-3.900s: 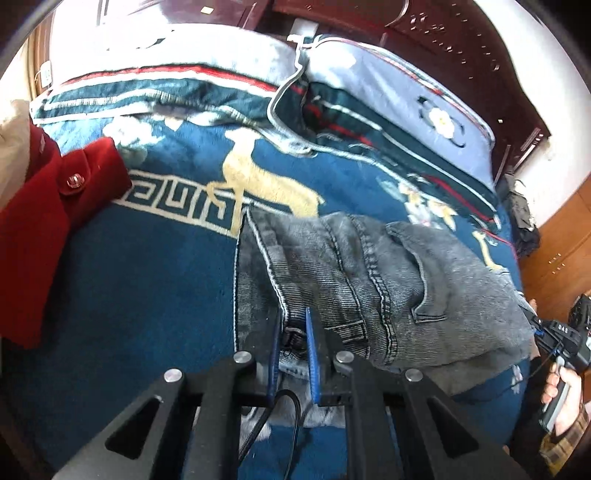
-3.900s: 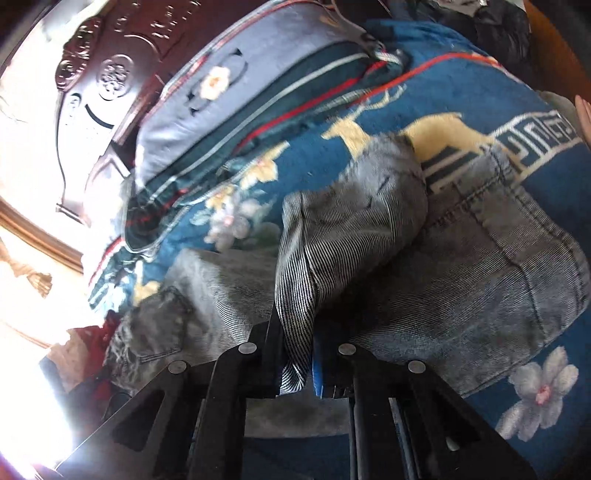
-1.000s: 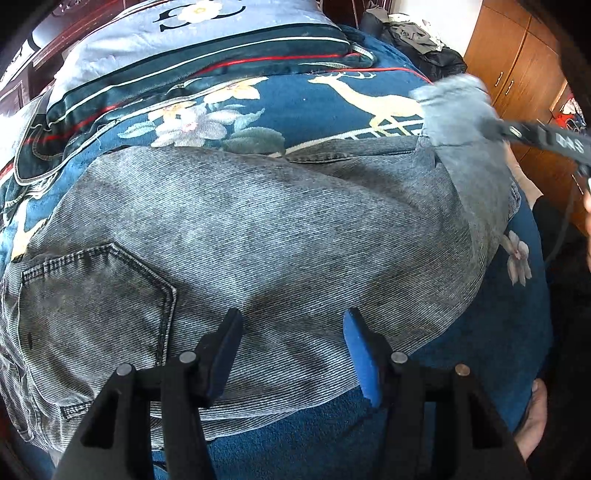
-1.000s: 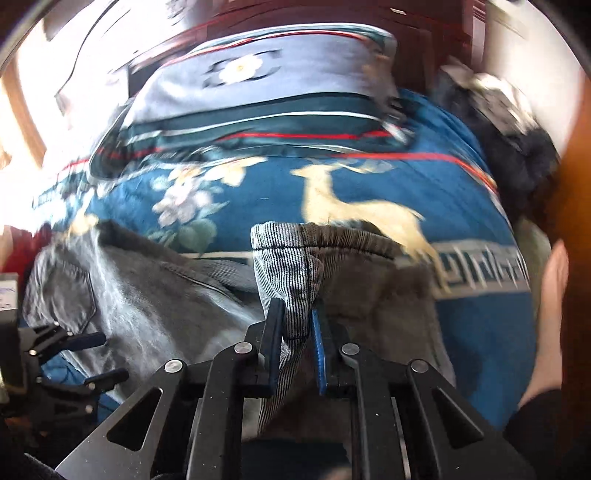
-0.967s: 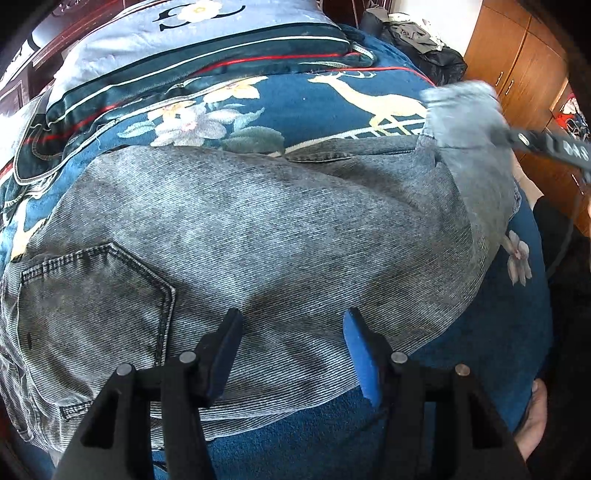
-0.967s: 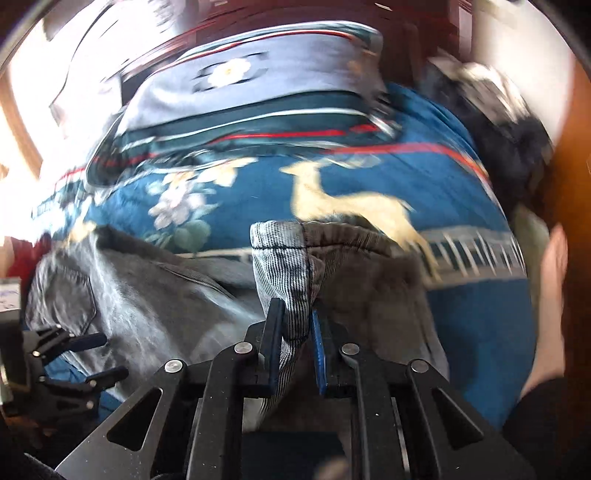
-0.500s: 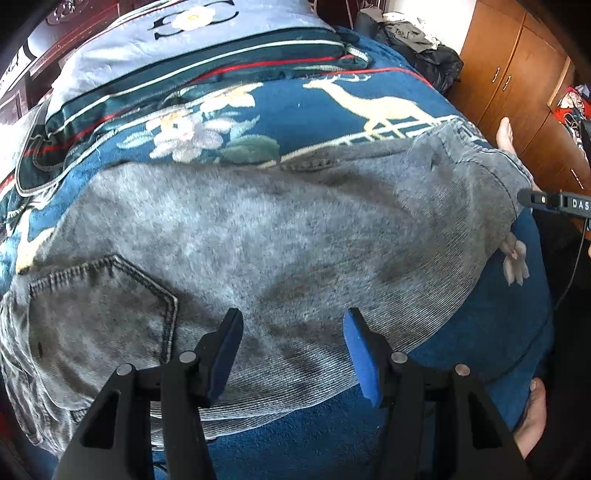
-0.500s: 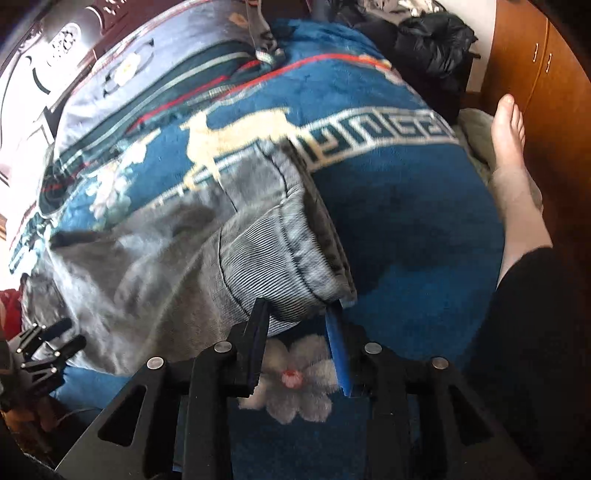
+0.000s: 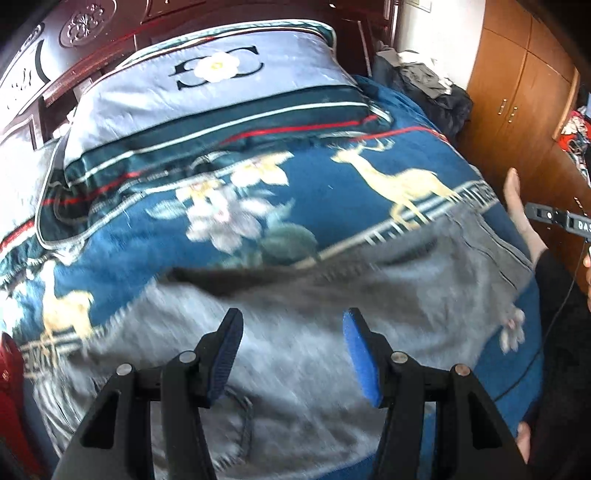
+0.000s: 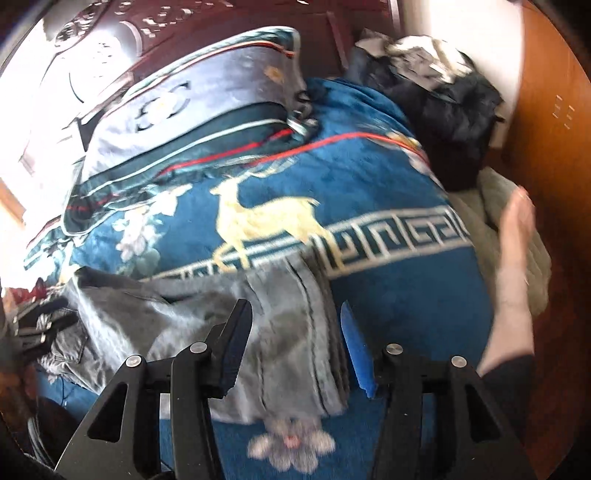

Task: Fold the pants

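The pants (image 9: 332,332) are grey washed denim, matt and faintly ribbed; the blanket (image 9: 332,192) under them is plush blue fleece; the pillow (image 9: 207,99) is satiny and slightly glossy; the headboard (image 9: 92,33) is dark carved wood, polished; the wardrobe (image 9: 517,85) is smooth brown wood; each gripper (image 9: 291,347) (image 10: 295,339) is matt black plastic with ridged blue pads and metal screws.

A home bedroom: bed (image 9: 369,177) under a blue deer-patterned blanket (image 10: 388,295), striped pillow (image 9: 207,96) against a carved dark wooden headboard (image 9: 85,26), brown wooden wardrobe (image 9: 517,96) alongside.
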Demonstrator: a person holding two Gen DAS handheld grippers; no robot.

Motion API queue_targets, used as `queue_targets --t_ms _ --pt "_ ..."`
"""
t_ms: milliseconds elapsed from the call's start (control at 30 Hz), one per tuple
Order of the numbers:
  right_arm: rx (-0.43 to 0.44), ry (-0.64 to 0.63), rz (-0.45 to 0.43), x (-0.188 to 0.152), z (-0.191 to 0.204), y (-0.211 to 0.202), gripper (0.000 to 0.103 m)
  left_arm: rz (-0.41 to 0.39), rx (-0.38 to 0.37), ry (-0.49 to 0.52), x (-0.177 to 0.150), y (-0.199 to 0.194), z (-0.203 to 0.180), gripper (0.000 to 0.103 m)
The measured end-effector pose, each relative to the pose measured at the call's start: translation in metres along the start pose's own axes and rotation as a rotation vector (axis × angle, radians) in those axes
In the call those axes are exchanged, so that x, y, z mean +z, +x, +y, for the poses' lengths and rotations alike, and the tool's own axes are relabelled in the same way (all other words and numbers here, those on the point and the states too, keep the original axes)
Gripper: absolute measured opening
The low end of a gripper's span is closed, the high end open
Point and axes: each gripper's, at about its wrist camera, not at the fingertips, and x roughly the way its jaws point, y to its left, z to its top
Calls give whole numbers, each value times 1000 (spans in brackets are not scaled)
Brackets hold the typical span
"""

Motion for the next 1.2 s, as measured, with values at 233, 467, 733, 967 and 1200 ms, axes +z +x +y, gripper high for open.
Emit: queue_targets --t_ms 233,467,733,967,1200 --pt "-24 -101 79 18 8 69 49 58 41 -10 4 31 19 59" --pt "-72 -112 126 19 2 107 18 120 45 -20 -23 50 30 59" --pt "-113 -49 -78 34 -9 64 13 103 51 -61 -22 55 38 59" --pt "-170 -42 -3 31 -13 107 14 132 94 -96 -23 81 43 59" --pt "-186 1 -8 29 -18 94 34 117 87 -81 -29 73 35 59"
